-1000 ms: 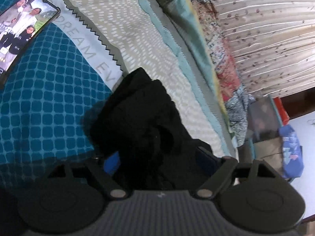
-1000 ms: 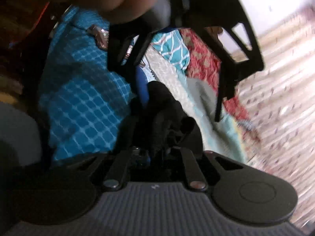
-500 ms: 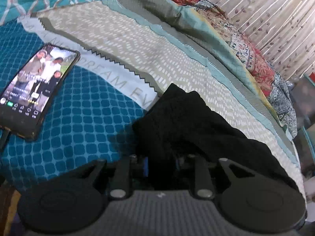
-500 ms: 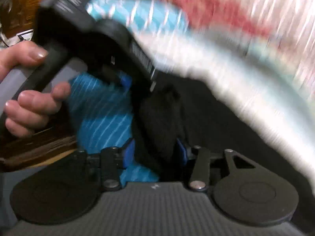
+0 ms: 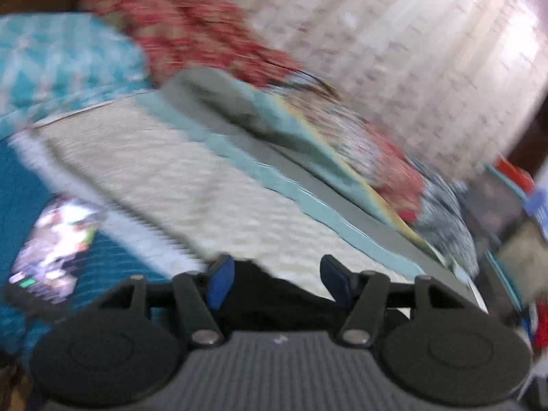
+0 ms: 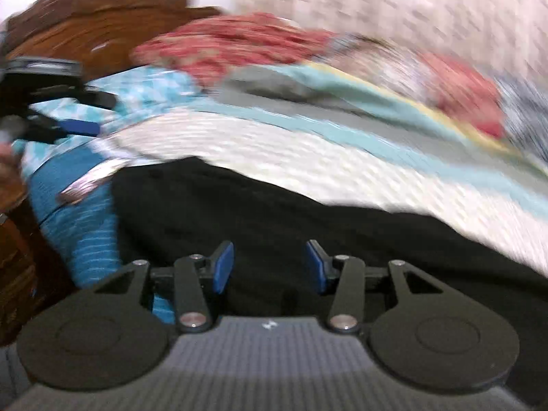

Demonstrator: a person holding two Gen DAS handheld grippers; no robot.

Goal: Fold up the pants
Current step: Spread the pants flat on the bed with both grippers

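Note:
The black pants (image 6: 274,212) lie spread flat on the bed, across the blue and white patterned cover. My right gripper (image 6: 270,267) is open just above them, its blue pads apart and empty. In the left wrist view only an edge of the pants (image 5: 274,291) shows, low between the fingers. My left gripper (image 5: 277,279) is open and holds nothing. The left gripper also shows in the right wrist view (image 6: 78,125) at the far left, above the bed. Both views are motion-blurred.
A phone (image 5: 54,260) with a lit screen lies on the blue cover at the left. Red and floral pillows and a folded blanket (image 5: 308,137) line the far side of the bed. A curtain (image 5: 411,51) hangs behind. A wooden headboard (image 6: 85,27) stands at the left.
Both grippers were shut on the bunched pants and have opened and let go. The pants now lie spread on the bed. Both cameras are swinging.

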